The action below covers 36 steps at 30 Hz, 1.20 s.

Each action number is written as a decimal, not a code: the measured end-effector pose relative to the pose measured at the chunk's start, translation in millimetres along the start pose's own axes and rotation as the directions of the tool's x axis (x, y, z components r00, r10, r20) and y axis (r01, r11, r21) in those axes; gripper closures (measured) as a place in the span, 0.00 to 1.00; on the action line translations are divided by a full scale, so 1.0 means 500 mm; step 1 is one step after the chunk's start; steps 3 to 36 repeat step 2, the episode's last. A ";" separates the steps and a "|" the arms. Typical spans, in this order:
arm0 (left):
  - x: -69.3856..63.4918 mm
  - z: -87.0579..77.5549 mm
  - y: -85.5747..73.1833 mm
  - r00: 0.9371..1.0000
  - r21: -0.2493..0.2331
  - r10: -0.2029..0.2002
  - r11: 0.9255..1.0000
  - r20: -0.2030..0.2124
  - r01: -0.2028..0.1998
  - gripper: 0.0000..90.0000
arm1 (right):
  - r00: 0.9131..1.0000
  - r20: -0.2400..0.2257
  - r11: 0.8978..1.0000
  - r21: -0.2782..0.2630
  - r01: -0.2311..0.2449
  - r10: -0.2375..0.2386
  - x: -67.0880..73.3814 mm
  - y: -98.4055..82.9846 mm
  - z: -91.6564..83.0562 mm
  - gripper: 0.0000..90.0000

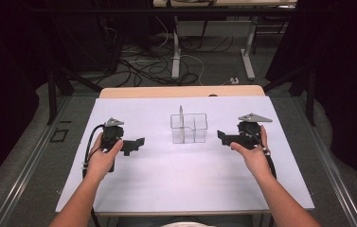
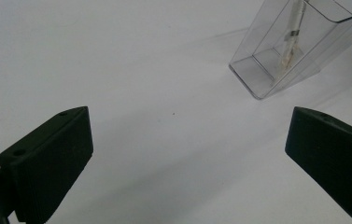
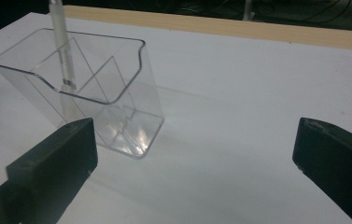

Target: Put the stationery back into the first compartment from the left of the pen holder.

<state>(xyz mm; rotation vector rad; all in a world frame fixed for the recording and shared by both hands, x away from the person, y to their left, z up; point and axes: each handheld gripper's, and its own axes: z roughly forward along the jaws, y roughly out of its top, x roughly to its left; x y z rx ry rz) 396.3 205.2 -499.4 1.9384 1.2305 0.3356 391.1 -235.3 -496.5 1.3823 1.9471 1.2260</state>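
Both the left gripper [image 1: 136,144] and right gripper [image 1: 223,137] gape empty, at nine and three o'clock of the clear holder [image 1: 189,128], since the pen [image 1: 181,116] already stands inside.

a clear divided holder [image 1: 189,128] stands near the middle of the bench [image 1: 166,179], toward its far side. a pen [image 1: 181,113] stands upright in the holder's left compartment. the left tool [image 1: 137,144] lies left of the holder, the right tool [image 1: 222,138] right of it, both apart from it.

one clear holder [image 1: 189,128], one pen [image 1: 181,116], two tools
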 end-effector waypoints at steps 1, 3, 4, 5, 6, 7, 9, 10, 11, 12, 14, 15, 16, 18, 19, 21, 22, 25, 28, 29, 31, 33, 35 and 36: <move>0.001 0.000 0.001 1.000 0.000 -0.003 1.000 0.000 0.003 0.01 | 1.000 -0.002 1.000 0.002 -0.003 0.003 -0.004 -0.004 -0.001 0.00; 0.001 0.000 0.002 1.000 -0.001 -0.007 1.000 -0.001 0.007 0.01 | 1.000 0.000 1.000 0.008 -0.011 0.011 -0.006 -0.007 -0.003 0.00; 0.001 0.000 0.002 1.000 -0.001 -0.007 1.000 -0.001 0.007 0.01 | 1.000 0.000 1.000 0.008 -0.011 0.011 -0.006 -0.007 -0.003 0.00; 0.001 0.000 0.002 1.000 -0.001 -0.007 1.000 -0.001 0.007 0.01 | 1.000 0.000 1.000 0.008 -0.011 0.011 -0.006 -0.007 -0.003 0.00; 0.001 0.000 0.002 1.000 -0.001 -0.007 1.000 -0.001 0.007 0.01 | 1.000 0.000 1.000 0.008 -0.011 0.011 -0.006 -0.007 -0.003 0.00; 0.001 0.000 0.002 1.000 -0.001 -0.007 1.000 -0.001 0.007 0.01 | 1.000 0.000 1.000 0.008 -0.011 0.011 -0.006 -0.007 -0.003 0.00; 0.001 0.000 0.002 1.000 -0.001 -0.007 1.000 -0.001 0.007 0.01 | 1.000 0.000 1.000 0.008 -0.011 0.011 -0.006 -0.007 -0.003 0.00; 0.001 0.000 0.002 1.000 -0.001 -0.007 1.000 -0.001 0.007 0.01 | 1.000 0.000 1.000 0.008 -0.011 0.011 -0.006 -0.007 -0.003 0.00; 0.001 0.000 0.002 1.000 -0.001 -0.007 1.000 -0.001 0.007 0.01 | 1.000 0.000 1.000 0.008 -0.011 0.011 -0.006 -0.007 -0.003 0.00; 0.001 0.000 0.002 1.000 -0.001 -0.007 1.000 -0.001 0.007 0.01 | 1.000 0.000 1.000 0.008 -0.011 0.011 -0.006 -0.007 -0.003 0.00; 0.001 0.000 0.002 1.000 -0.001 -0.007 1.000 -0.001 0.007 0.01 | 1.000 0.000 1.000 0.008 -0.011 0.011 -0.006 -0.007 -0.003 0.00; 0.001 0.000 0.002 1.000 -0.001 -0.007 1.000 -0.001 0.007 0.01 | 1.000 0.000 1.000 0.008 -0.011 0.011 -0.006 -0.007 -0.003 0.00; 0.001 0.000 0.002 1.000 -0.001 -0.007 1.000 -0.001 0.007 0.01 | 1.000 0.000 1.000 0.008 -0.011 0.011 -0.006 -0.007 -0.003 0.00; 0.001 0.000 0.002 1.000 -0.001 -0.007 1.000 -0.001 0.007 0.01 | 1.000 0.000 1.000 0.008 -0.011 0.011 -0.006 -0.007 -0.003 0.00; 0.001 0.000 0.002 1.000 -0.001 -0.007 1.000 -0.001 0.007 0.01 | 1.000 0.000 1.000 0.008 -0.011 0.011 -0.006 -0.007 -0.003 0.00; 0.001 0.000 0.002 1.000 -0.001 -0.007 1.000 -0.001 0.007 0.01 | 1.000 0.000 1.000 0.008 -0.011 0.011 -0.006 -0.007 -0.003 0.00; 0.001 0.000 0.002 1.000 -0.001 -0.007 1.000 -0.001 0.007 0.01 | 1.000 0.000 1.000 0.008 -0.011 0.011 -0.006 -0.007 -0.003 0.00; 0.001 0.000 0.002 1.000 -0.001 -0.007 1.000 -0.001 0.007 0.01 | 1.000 0.000 1.000 0.008 -0.011 0.011 -0.006 -0.007 -0.003 0.00; 0.001 0.000 0.002 1.000 -0.001 -0.007 1.000 -0.001 0.007 0.01 | 1.000 0.000 1.000 0.008 -0.011 0.011 -0.006 -0.007 -0.003 0.00; 0.001 0.000 0.002 1.000 -0.001 -0.007 1.000 -0.001 0.007 0.01 | 1.000 0.000 1.000 0.008 -0.011 0.011 -0.006 -0.007 -0.003 0.00; 0.001 0.000 0.002 1.000 -0.001 -0.007 1.000 -0.001 0.007 0.01 | 1.000 0.000 1.000 0.008 -0.011 0.011 -0.006 -0.007 -0.003 0.00; 0.001 0.000 0.002 1.000 -0.001 -0.007 1.000 -0.001 0.007 0.01 | 1.000 0.000 1.000 0.008 -0.011 0.011 -0.006 -0.007 -0.003 0.00; 0.001 0.000 0.002 1.000 -0.001 -0.007 1.000 -0.001 0.007 0.01 | 1.000 0.000 1.000 0.008 -0.011 0.011 -0.006 -0.007 -0.003 0.00; 0.001 0.000 0.002 1.000 -0.001 -0.007 1.000 -0.001 0.007 0.01 | 1.000 0.000 1.000 0.008 -0.011 0.011 -0.006 -0.007 -0.003 0.00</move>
